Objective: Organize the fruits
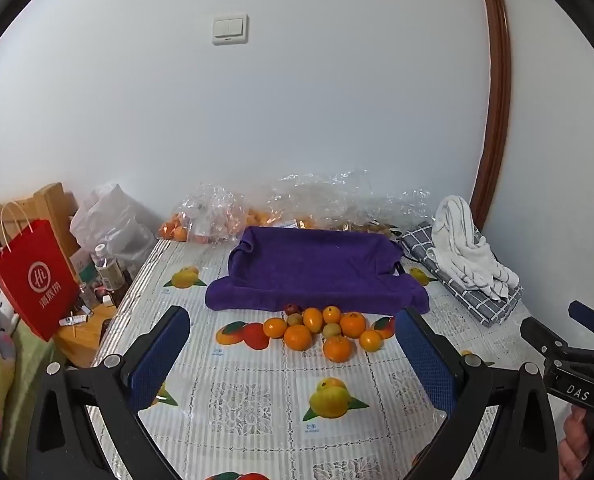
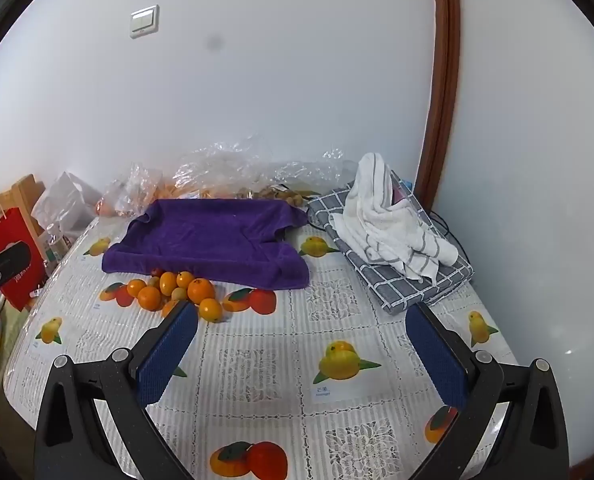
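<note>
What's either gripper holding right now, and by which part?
Nothing. The left gripper and right gripper are both wide open over the table, short of the pile of small orange citrus fruits.

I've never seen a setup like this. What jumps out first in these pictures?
A cluster of small oranges sits mid-table, just in front of a purple towel draped over something tray-shaped. The tablecloth itself is printed with fruit pictures. Low in each view, a hand-held gripper's blue-padded jaws stand wide open and empty: the left hand-held gripper and the right hand-held gripper.
</note>
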